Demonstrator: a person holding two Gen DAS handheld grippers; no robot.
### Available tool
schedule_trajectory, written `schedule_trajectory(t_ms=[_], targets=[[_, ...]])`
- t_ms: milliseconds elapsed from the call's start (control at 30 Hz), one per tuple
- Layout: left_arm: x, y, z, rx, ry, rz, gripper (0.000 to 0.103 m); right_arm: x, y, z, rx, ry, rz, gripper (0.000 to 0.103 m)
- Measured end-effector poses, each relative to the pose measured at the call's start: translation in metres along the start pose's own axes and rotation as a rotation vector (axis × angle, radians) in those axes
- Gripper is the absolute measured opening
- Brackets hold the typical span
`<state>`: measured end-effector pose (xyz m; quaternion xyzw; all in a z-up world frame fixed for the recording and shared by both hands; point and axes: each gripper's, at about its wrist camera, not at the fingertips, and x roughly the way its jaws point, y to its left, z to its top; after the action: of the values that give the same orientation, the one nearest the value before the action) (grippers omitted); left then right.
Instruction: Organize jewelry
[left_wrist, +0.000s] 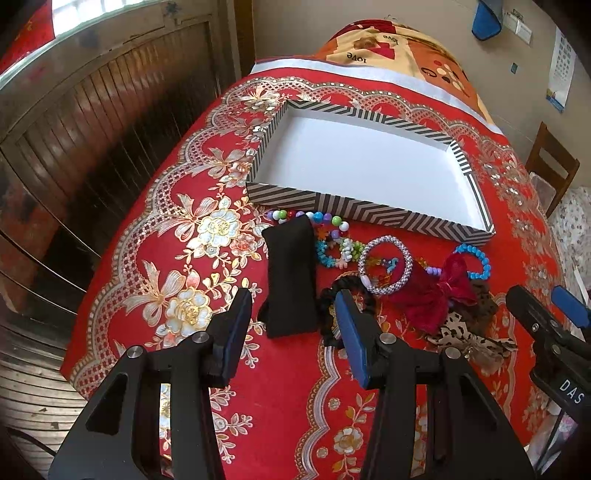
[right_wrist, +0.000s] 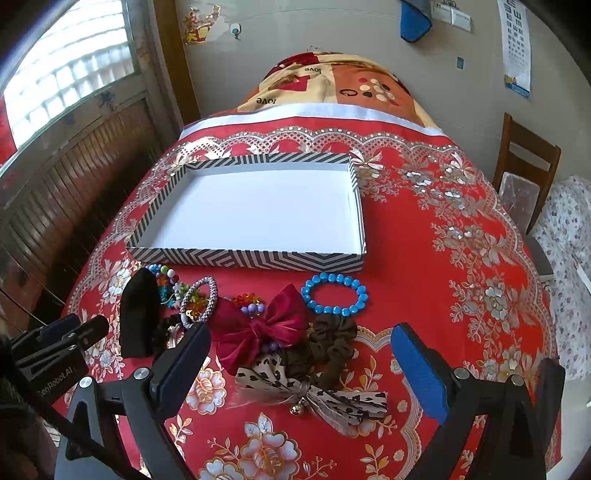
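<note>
1. My left gripper (left_wrist: 293, 325) hangs over the near edge of the pile, jaws wide and holding nothing; the black headband (left_wrist: 291, 277) sits right between the fingers, so I judge it the likely first pick.
2. My right gripper (right_wrist: 301, 363) is also spread wide and empty, straddling the leopard-print bow (right_wrist: 314, 391) and brown scrunchie (right_wrist: 328, 345). Both tools hover, neither touching the cloth as far as I can tell.
3. The jewelry is all still loose on the desk, none of it boxed. It lies in a row just in front of the striped box (right_wrist: 243, 258): multicolour bead string (left_wrist: 314, 218) at the left, silver beaded bracelet (left_wrist: 384, 264), dark red velvet bow (right_wrist: 258, 325), blue bead bracelet (right_wrist: 334, 293) at the right.
4. The box is open and shallow, its white floor bare, with the long wall facing me. I read it as the drop target, set behind the pile so each item only needs a short carry forward.
5. The items overlap: the black scrunchie (left_wrist: 347, 295) tucks against the headband, and the red bow covers some small purple beads (right_wrist: 253, 308). Risk: a grab drags its neighbours along.
6. Red floral tablecloth (left_wrist: 177, 229) is slick-looking, so beads may slide when nudged.
7. Task stage: barely begun, I judge.
</note>
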<state>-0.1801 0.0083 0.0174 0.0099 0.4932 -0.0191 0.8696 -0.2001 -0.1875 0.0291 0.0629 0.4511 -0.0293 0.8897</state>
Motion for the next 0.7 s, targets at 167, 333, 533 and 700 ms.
schedule_trajectory(t_ms=[167,333,533,700], targets=[[0.0,-0.002,0.0,-0.002,0.0,-0.004,0.047,0.0,-0.003,0.0,0.006,0.0,0.004,0.097],[0.001,-0.003,0.001,-0.002,0.0,-0.003,0.047,0.0,-0.005,0.0,0.008,0.0,0.004,0.097],[0.001,-0.006,0.001,0.001,-0.005,0.0,0.047,0.001,-0.012,-0.001,0.024,0.005,0.02,0.097],[0.0,-0.007,0.002,0.001,-0.011,0.001,0.047,0.0,-0.012,-0.001,0.021,0.004,0.027,0.097]])
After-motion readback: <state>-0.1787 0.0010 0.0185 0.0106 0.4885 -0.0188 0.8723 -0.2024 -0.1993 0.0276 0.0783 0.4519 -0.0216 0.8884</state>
